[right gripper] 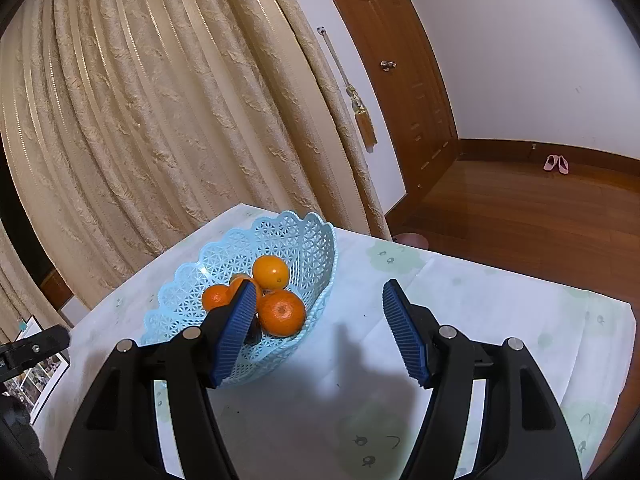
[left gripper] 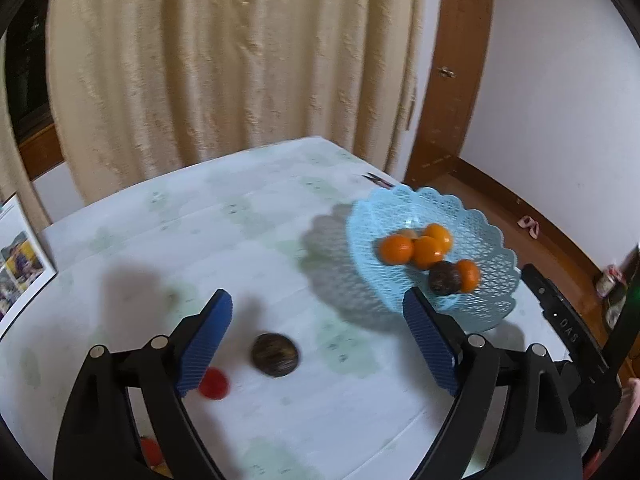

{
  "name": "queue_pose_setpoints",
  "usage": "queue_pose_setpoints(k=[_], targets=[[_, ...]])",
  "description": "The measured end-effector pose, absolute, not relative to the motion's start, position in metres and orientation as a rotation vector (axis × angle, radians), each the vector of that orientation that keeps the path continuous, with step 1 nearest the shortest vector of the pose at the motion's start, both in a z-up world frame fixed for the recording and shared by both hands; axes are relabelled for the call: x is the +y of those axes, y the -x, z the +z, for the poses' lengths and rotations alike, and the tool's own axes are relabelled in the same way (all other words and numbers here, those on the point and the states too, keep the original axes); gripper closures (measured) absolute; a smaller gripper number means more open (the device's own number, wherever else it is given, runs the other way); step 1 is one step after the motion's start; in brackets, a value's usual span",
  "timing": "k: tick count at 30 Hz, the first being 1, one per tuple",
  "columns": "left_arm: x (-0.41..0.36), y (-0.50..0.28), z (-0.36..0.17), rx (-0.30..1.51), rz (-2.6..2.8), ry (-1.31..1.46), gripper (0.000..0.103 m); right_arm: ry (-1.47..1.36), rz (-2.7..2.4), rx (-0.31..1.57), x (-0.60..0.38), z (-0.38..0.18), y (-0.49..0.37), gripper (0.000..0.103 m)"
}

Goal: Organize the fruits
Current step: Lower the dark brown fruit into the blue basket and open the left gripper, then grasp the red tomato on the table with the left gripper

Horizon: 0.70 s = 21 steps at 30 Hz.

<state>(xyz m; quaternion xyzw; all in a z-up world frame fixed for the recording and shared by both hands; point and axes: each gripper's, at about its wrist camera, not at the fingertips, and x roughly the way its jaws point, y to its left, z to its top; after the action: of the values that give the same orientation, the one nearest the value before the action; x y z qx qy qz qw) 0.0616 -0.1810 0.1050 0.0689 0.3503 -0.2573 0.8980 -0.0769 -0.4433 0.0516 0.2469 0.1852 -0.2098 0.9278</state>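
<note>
A light blue lattice basket [left gripper: 480, 232] [right gripper: 280, 240] sits at the table's right side, holding several oranges [left gripper: 426, 250] [right gripper: 282, 312] and one dark round fruit [left gripper: 444, 278]. On the tablecloth lie a second dark fruit [left gripper: 275, 355] and a small red fruit [left gripper: 214, 384]. My left gripper [left gripper: 318, 300] hovers open above the cloth; the dark fruit lies below, between its blue pads, and the red one sits by the left pad. My right gripper [right gripper: 320, 292] stands open and holds nothing, its left finger in front of the basket.
A printed photo sheet [left gripper: 20, 264] lies at the table's left edge. Cream curtains [right gripper: 160, 120] hang behind the table. The table's right edge drops to a wooden floor [right gripper: 520, 216] with pink slippers [right gripper: 556, 164]. Another orange fruit [left gripper: 150, 450] shows at the bottom left.
</note>
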Motion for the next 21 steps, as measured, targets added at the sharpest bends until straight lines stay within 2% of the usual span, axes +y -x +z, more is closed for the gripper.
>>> queue_pose_setpoints(k=[21], targets=[[-0.071,-0.055,0.112,0.703,-0.343,-0.069,0.016,-0.486,-0.463,0.398,-0.438,0.055,0.080,0.035]])
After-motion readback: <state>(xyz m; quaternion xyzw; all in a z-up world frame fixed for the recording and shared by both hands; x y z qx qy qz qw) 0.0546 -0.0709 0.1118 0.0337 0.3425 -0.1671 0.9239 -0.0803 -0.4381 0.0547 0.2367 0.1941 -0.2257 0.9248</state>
